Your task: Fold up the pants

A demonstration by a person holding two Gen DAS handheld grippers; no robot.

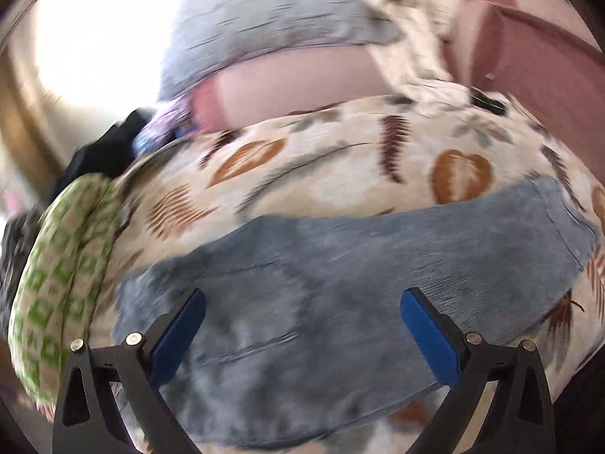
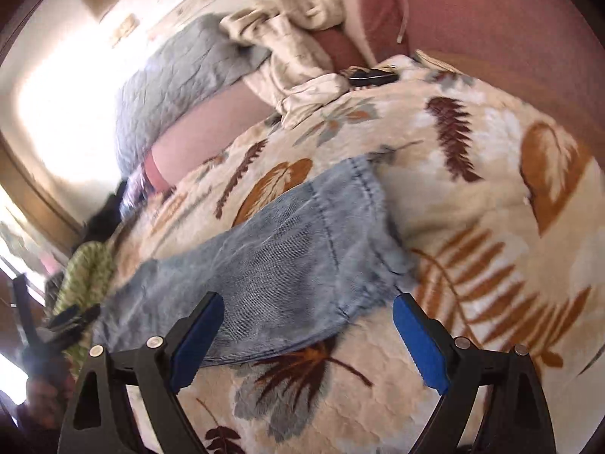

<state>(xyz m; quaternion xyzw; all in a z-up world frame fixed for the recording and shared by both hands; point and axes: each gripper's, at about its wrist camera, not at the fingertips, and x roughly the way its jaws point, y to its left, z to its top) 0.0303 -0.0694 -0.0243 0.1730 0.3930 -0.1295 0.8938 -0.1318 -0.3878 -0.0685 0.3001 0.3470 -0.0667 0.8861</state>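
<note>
I see the pants [image 1: 340,283], faded blue denim, lying flat on the leaf-print blanket [image 2: 472,227] over the bed. Left gripper [image 1: 302,325] and right gripper [image 2: 308,333] both hover above them, fingers wide apart, empty. No readable writing; frames blurred.

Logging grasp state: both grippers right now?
Left gripper: open, holding nothing, above the jeans.
Right gripper: open, holding nothing.
</note>
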